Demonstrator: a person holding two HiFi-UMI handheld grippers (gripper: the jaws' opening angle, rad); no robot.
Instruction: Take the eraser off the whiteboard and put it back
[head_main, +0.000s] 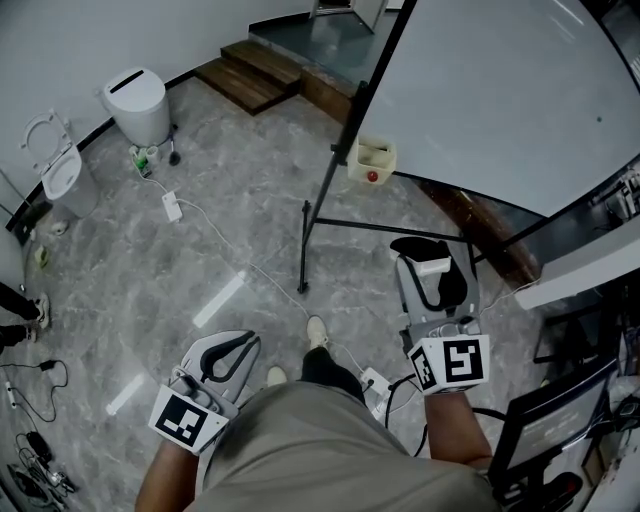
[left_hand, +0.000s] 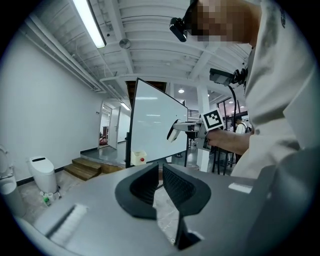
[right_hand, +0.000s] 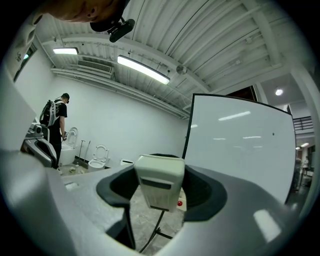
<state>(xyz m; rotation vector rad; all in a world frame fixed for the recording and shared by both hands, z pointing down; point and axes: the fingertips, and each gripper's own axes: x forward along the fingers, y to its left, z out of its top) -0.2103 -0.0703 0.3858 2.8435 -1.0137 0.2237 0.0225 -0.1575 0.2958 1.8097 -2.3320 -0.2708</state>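
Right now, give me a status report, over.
Left gripper shut, empty. Right gripper shut on eraser, off the whiteboard. Nothing in the way.

In the head view, taken from its middle, the whiteboard (head_main: 500, 90) stands at two o'clock, with a box (head_main: 372, 160) on the floor at one o'clock, under its lower left corner. Steps (head_main: 250, 72) lie at twelve, behind the board. A toilet (head_main: 138, 100) stands at eleven and a second toilet (head_main: 60, 175) at ten. The eraser (head_main: 434, 268) sits between the jaws of the right gripper (head_main: 432, 250) at four, near the board but apart from it.
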